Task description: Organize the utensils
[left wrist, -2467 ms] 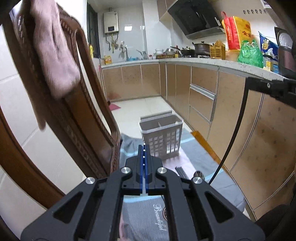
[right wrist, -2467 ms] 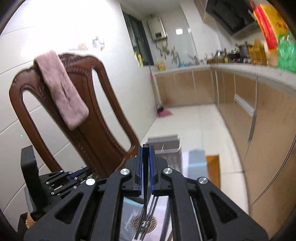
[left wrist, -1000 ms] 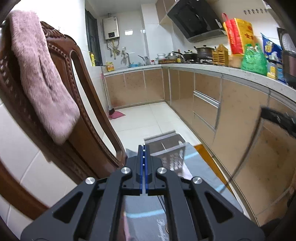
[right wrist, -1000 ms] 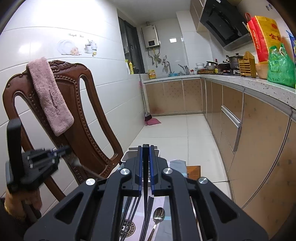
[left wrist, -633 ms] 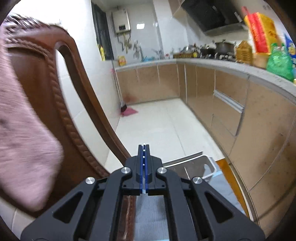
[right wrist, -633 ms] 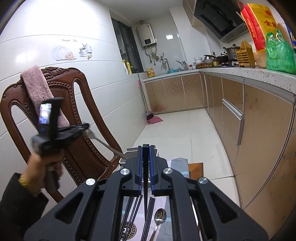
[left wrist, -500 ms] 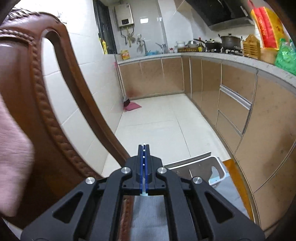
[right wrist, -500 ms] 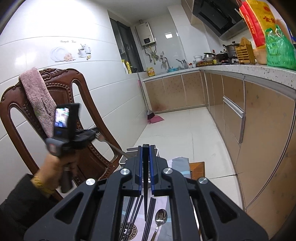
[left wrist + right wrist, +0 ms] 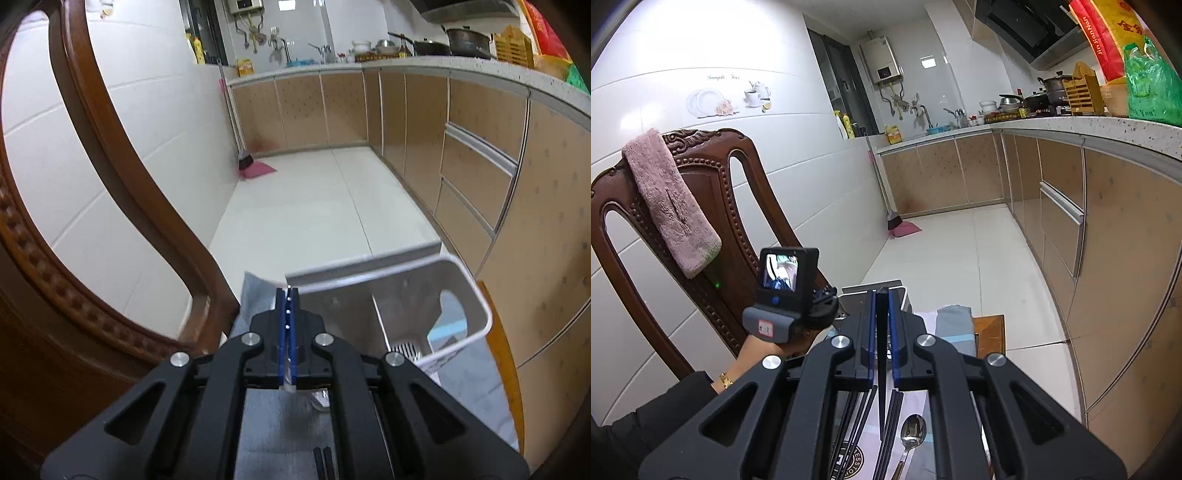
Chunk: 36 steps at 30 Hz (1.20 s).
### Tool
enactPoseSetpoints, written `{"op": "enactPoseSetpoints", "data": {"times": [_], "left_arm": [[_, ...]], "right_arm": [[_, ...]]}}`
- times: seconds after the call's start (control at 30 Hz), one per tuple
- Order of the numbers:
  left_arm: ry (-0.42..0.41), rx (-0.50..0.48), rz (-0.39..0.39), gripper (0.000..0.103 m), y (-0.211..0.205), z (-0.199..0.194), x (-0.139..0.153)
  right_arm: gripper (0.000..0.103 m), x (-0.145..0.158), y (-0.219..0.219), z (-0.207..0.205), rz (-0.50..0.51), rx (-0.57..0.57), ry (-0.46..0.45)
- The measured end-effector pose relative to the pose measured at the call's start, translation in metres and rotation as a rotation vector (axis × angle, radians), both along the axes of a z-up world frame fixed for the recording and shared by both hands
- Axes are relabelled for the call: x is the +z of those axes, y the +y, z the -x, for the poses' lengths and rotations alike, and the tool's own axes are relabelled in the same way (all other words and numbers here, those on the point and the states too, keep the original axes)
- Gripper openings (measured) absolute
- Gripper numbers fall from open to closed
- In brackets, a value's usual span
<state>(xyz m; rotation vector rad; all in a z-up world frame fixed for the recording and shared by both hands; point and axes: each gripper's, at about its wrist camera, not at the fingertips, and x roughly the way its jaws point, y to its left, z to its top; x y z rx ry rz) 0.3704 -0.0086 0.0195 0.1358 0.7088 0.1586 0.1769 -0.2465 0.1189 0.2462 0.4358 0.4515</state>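
The left tool (image 9: 288,295) is clenched on a thin metal utensil handle (image 9: 289,373) — its working end cannot be made out — and it hovers at the near left rim of the white utensil basket (image 9: 469,291), which stands on a grey cloth (image 9: 273,424) over the counter (image 9: 504,354). Fork tines (image 9: 404,349) show low inside the basket's right compartment. The right tool (image 9: 882,295) is clenched on a single black chopstick (image 9: 882,391), held above the near end of the counter. Below it lie more black chopsticks (image 9: 857,410) and a metal spoon (image 9: 911,434) — side by side on a printed mat (image 9: 857,458). From the right wrist view, the left hand (image 9: 757,347) grips its device just left of the basket, in front of a wooden chair (image 9: 713,177) with a pink towel (image 9: 670,203) draped over its back.
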Motion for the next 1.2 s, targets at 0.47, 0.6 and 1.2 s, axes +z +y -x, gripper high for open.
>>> {"op": "enactPoseSetpoints", "data": {"times": [0.47,0.6,1.2], "left_arm": [[-0.086,0.001,-0.044,0.073,0.007,0.053,0.006],[-0.21,0.01,0.068,0.089,0.024,0.135,0.024],[-0.3,-0.004,0.249,0.094,0.045,0.216,-0.013]], "right_arm": [[0.007,-0.002,0.007,-0.002,0.007,0.003,0.003],[0.007,-0.005,0.007,-0.003,0.019,-0.007,0.006],[0.007,0.085,0.052,-0.064,-0.067,-0.209,-0.23]]}}
